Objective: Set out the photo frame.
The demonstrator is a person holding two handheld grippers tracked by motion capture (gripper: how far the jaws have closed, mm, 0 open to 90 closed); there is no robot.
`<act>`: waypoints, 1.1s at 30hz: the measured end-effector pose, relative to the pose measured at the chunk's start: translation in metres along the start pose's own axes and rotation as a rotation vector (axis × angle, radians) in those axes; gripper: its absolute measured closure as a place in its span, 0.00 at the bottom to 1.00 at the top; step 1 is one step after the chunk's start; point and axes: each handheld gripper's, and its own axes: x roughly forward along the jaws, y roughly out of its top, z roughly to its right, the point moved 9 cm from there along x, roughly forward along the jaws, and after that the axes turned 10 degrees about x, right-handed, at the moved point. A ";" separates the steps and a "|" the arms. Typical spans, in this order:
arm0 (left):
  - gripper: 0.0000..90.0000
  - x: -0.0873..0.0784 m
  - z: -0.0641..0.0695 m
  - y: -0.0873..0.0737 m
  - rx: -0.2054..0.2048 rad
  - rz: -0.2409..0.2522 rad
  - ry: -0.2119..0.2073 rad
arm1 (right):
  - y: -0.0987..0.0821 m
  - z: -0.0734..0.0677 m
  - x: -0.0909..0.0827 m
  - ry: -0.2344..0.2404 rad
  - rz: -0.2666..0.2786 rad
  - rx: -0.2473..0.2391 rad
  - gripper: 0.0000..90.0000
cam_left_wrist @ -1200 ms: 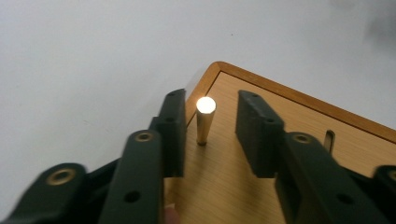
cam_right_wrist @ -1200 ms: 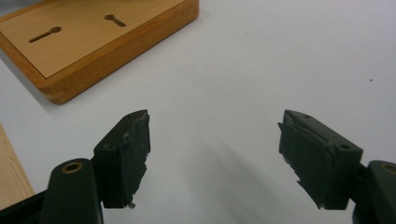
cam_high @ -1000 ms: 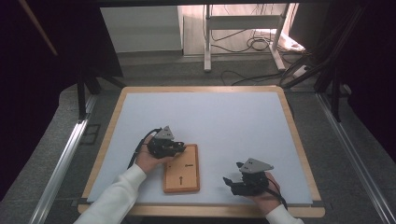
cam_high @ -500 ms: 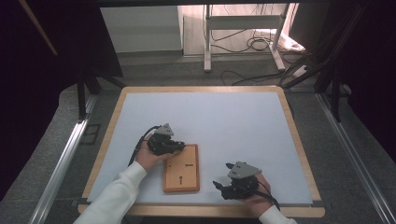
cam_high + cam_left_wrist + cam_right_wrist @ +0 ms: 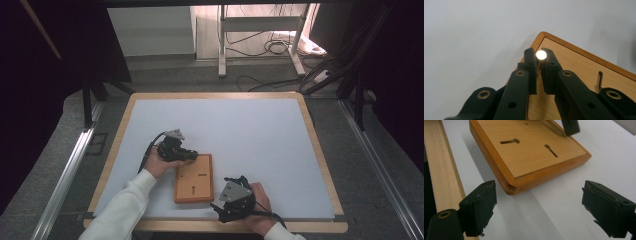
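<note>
A flat wooden board (image 5: 194,186) with keyhole slots (image 5: 510,141) lies on the white table top near the front edge. My left gripper (image 5: 193,156) rests at the board's far edge by a corner. In the left gripper view its jaws (image 5: 539,53) are shut on a thin pin with a shiny round head (image 5: 541,54). My right gripper (image 5: 219,195) sits just right of the board's near right corner (image 5: 510,187). Its jaws (image 5: 540,191) have just been opening and stand open and wide, with nothing pressed between them.
The white table top (image 5: 240,130) has a wooden rim (image 5: 320,165); its front strip (image 5: 439,175) runs close beside my right gripper. A white sleeve (image 5: 125,210) comes in at the lower left. Beyond the table are a metal stand and cables (image 5: 260,45) on the floor.
My right gripper has moved left along the front edge toward the board's near right corner, and its jaws have spread wider. My left gripper has stayed at the board's far edge.
</note>
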 end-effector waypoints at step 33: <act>0.89 -0.001 -0.007 0.000 -0.028 0.027 0.010 | 0.031 -0.005 0.025 -0.179 0.026 -0.230 0.40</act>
